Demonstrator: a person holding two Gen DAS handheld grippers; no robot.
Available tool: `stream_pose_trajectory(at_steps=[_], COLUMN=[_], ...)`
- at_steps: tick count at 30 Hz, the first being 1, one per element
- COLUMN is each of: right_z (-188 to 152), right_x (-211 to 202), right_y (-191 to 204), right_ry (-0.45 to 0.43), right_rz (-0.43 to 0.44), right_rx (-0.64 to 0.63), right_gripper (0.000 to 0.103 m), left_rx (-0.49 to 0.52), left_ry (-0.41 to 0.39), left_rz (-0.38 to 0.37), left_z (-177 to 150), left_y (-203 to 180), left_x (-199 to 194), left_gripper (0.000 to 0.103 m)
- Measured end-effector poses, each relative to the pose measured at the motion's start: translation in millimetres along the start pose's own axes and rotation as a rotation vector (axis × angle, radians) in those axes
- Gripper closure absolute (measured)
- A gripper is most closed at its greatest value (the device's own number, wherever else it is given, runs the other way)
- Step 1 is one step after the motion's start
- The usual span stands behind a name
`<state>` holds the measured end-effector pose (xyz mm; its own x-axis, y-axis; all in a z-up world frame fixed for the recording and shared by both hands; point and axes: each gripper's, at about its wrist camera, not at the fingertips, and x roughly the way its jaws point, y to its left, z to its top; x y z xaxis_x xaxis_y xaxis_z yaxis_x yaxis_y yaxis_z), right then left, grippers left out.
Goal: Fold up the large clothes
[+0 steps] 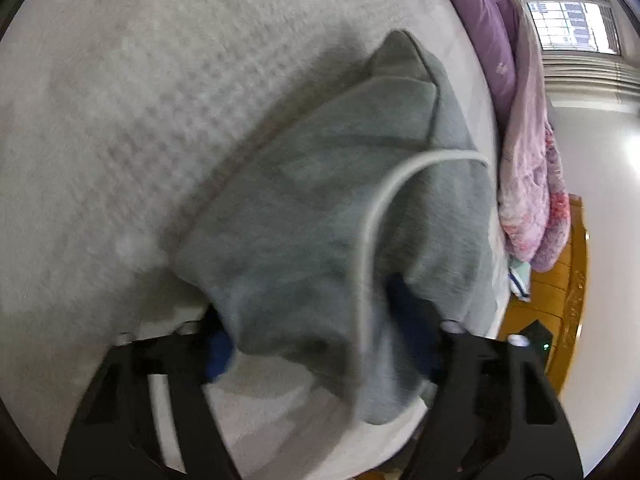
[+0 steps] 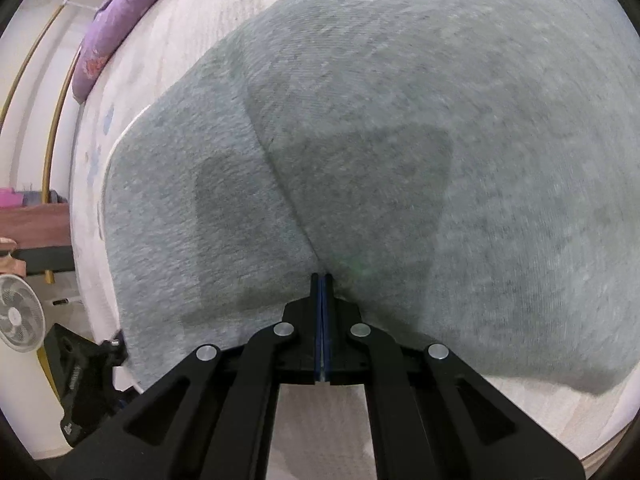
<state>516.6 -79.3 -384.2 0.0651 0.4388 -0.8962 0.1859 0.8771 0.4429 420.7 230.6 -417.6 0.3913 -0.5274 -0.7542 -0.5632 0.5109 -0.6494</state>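
A large grey garment (image 1: 320,208) lies on the white bed cover (image 1: 120,120), with a pale piped edge curving across it. My left gripper (image 1: 316,340) is open, its blue-padded fingers (image 1: 218,354) spread wide either side of a bunched grey corner that drapes between them. In the right wrist view the same grey garment (image 2: 400,140) fills most of the frame, with a seam running to my right gripper (image 2: 322,280), which is shut on a fold of the cloth at its near edge. The left gripper's black body (image 2: 86,376) shows at the lower left there.
A purple and pink quilt (image 1: 520,140) is heaped along the bed's far side, also in the right wrist view (image 2: 108,28). A window (image 1: 572,8) and wooden floor (image 1: 552,300) lie beyond. A white fan (image 2: 18,316) and a wooden bench (image 2: 36,224) stand beside the bed.
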Motion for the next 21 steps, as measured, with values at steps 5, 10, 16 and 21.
stream_pose_trajectory(at_steps=[5,10,16,21], right_z=[-9.0,-4.9,-23.5,-60.2], right_x=[-2.4,5.5,-25.9,-64.8], right_y=[-1.3,6.0,20.1,38.3], right_ry=[-0.001,-0.001,-0.107,-0.231], right_rz=[-0.004,0.019,-0.001,-0.038], right_rx=[-0.004,-0.003,-0.152,-0.353], right_gripper=[0.103,0.103,0.096,0.093], left_rx=[-0.024,0.030,0.159,0.189], left_ry=[0.012,0.037,0.015,0.028], left_rz=[-0.069,-0.110,-0.159,-0.170], left_z=[1.3,7.6,3.2,3.4], left_y=[3.5,-12.0,-67.0,-102.4], left_x=[5.0,-2.9,-31.6,-37.0], left_gripper=[0.074,0.086,0.087,0.087])
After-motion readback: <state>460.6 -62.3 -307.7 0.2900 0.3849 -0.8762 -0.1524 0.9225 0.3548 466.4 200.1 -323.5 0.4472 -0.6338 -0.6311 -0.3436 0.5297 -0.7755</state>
